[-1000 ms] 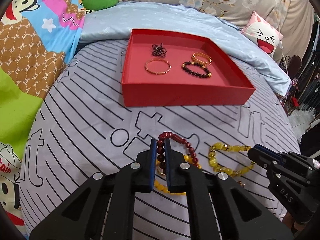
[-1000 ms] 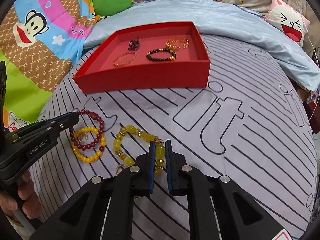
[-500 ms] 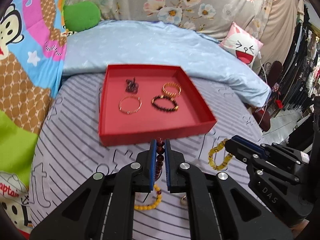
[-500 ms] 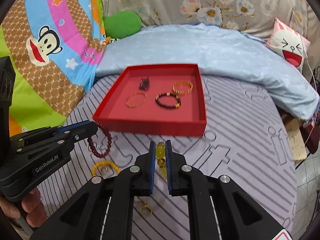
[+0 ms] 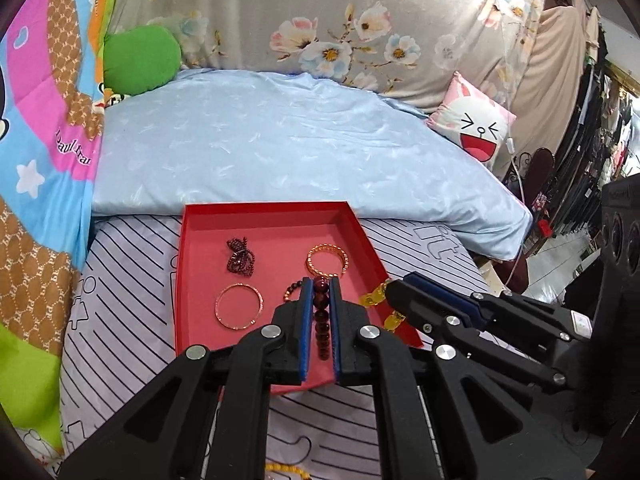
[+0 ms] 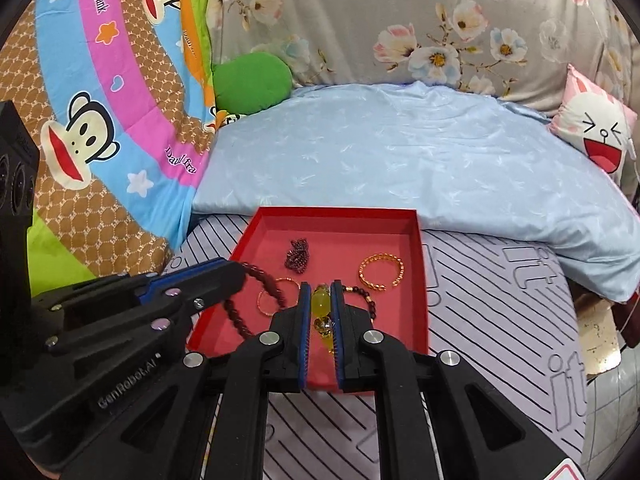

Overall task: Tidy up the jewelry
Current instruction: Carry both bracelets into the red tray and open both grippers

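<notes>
My left gripper is shut on a dark red bead bracelet and holds it over the near part of the red tray. My right gripper is shut on a yellow bead bracelet and holds it over the same tray. In the tray lie a thin gold bangle, a gold chain cuff, a small dark bead cluster and a black bead bracelet, partly hidden. Each gripper shows in the other's view, the left and the right.
The tray sits on a striped grey sheet. A light blue quilt lies behind it, with a green cushion and a white rabbit pillow. A yellow bead bracelet lies on the sheet near me.
Both grippers have lifted their bracelets off the sheet and moved forward, from in front of the tray to above its near part.
</notes>
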`<state>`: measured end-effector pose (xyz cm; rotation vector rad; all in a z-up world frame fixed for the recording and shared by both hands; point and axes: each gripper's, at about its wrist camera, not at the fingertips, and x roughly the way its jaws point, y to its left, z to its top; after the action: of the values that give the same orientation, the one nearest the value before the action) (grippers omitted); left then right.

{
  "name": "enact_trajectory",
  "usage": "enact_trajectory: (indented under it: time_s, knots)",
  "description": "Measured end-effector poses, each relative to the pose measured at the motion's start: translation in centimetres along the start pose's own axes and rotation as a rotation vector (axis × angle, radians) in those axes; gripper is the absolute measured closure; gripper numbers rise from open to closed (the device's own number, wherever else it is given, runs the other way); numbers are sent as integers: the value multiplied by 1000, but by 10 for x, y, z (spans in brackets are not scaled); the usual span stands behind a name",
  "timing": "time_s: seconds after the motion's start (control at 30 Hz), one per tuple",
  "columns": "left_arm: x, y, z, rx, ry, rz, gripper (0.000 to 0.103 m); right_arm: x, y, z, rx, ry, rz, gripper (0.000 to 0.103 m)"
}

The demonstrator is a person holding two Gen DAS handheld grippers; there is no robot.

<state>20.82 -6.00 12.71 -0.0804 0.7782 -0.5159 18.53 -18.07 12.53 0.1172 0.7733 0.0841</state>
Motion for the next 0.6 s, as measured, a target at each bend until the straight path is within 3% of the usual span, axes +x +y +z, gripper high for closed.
enact_trajectory:
  time_s: [0.13,0.3,0.6]
  knots:
    - [36,23,-8,-52,68,-19,95,37,-12,-8,56,70,42,93]
    - [74,52,-33,-90,152,39,95,74,-25,-28,67,159,5,94]
    - [86,64,-57,-27,173,166,95,87,-38,-46,66,189,-60,94]
